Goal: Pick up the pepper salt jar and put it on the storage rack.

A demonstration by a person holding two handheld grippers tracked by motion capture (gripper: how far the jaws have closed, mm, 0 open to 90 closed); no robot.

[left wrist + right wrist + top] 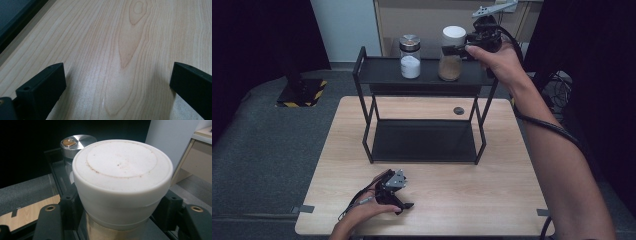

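Right gripper [457, 49] is up at the top shelf of the black rack [382, 71], clamped on the jar with the white cap [451, 54]. In the right gripper view both jaws press against the jar [117, 230] just under the cap [122, 177], one on each side, no gap visible. Jar stands upright on the right part of the top shelf, brown powder inside; whether its base is touching the shelf or just off it, can't tell from the high view.

Second jar, metal lid [410, 56], white powder, sits upright on the same shelf, to the left of the held one, clear gap between the two. In the right gripper view its lid [78, 142] shows behind the white cap.

Left gripper [401, 205] is down at the front edge of the table [492, 200], left of centre, hand [364, 212] wrapped around it. Jaws spread wide apart, nothing between them; left gripper view has bare wood grain [117, 62] between the two black jaws. It's low over the table, looks like resting on it.

Lower shelf of the rack [422, 140] sits on the table; a small dark round disc [458, 110] lies on the table behind it. Right gripper's cable [552, 127] runs along the right forearm.
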